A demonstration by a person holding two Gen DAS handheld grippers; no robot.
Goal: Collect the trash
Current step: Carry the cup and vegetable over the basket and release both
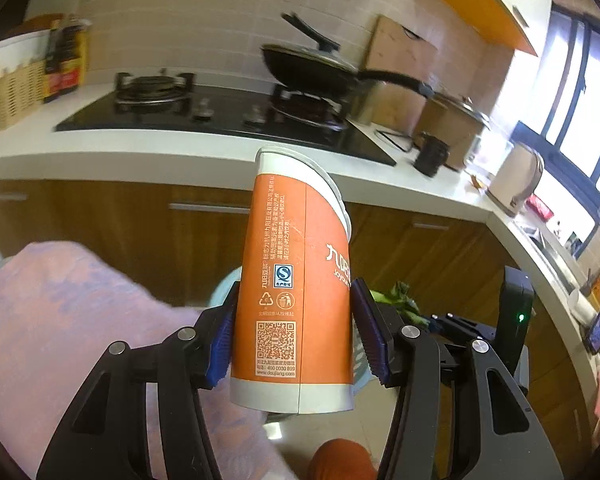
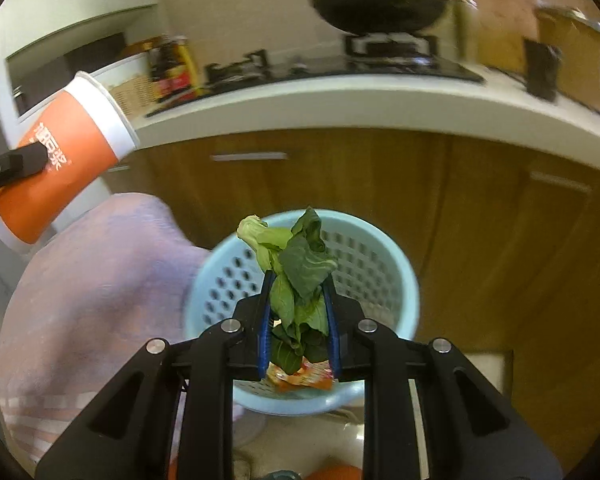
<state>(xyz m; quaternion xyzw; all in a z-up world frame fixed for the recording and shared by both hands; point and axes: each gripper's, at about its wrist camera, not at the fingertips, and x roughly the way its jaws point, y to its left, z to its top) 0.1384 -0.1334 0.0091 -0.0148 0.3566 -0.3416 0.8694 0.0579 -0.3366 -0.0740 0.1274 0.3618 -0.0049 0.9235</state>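
Hidden or unclear: the base of the orange paper cup [image 1: 296, 280] hides the floor right behind it in the left wrist view; the pink-lilac cloth [image 2: 96, 280] is cut off at the left edge of both views, and what it covers cannot be told; the worktop things in the right wrist view are smeared by blur
Left gripper [image 1: 296, 332]: jaws about half apart, both blue pads pressed on the sides of the orange paper cup, which is grasped near its base with its white rim tilted away toward the worktop [image 1: 140, 148]
Right gripper [image 2: 298, 320]: jaws narrow, clenched on a bunch of green leaves [image 2: 300, 272] that sticks up past the fingertips
Trash bin: the light blue perforated basket [image 2: 384, 256] stands on the floor in front of the wooden cabinets [image 2: 380, 184], directly beyond the right gripper; a red-orange wrapper [image 2: 300, 376] lies inside it at the near rim
Cup in the other view: held up at the left edge, above the cloth, beside the basket rather than over it
Worktop: black hob [image 1: 220, 116] with a black wok [image 1: 312, 68] on its right burner, wicker basket [image 1: 16, 92] and dark bottles [image 1: 66, 60] at the left end, white kettle [image 1: 516, 180] near the right corner
In the way: only the leaves themselves hang between the right gripper and the basket opening
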